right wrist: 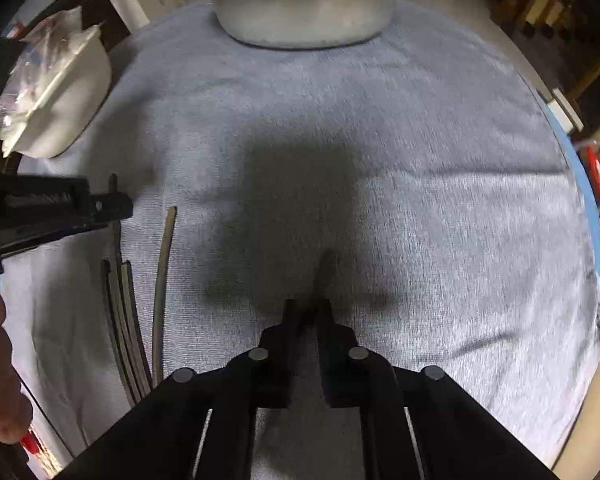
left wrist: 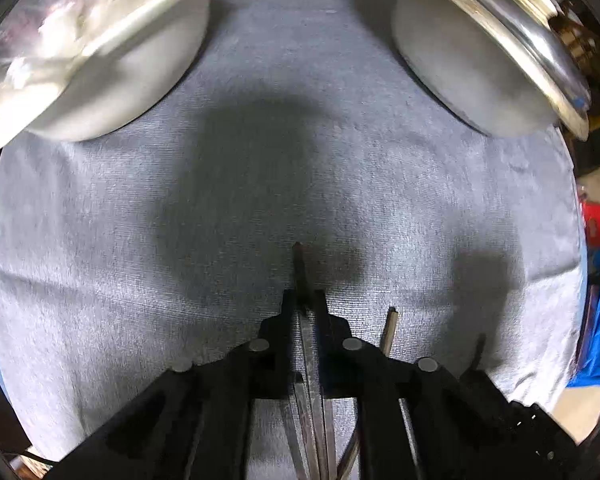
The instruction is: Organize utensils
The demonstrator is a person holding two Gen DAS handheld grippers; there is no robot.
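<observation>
My left gripper is shut on a flat metal utensil handle, just above a bundle of similar handles on the grey towel. Another handle lies just to its right. The right wrist view shows the left gripper at the left edge, over the handle bundle, with one separate handle beside it. My right gripper hovers over bare towel, its jaws a small gap apart with nothing between them.
A white bowl holding a clear plastic bag sits at the far left; it also shows in the right wrist view. A metal bowl stands at the far side, also seen in the left wrist view. Clutter lies beyond the table's right edge.
</observation>
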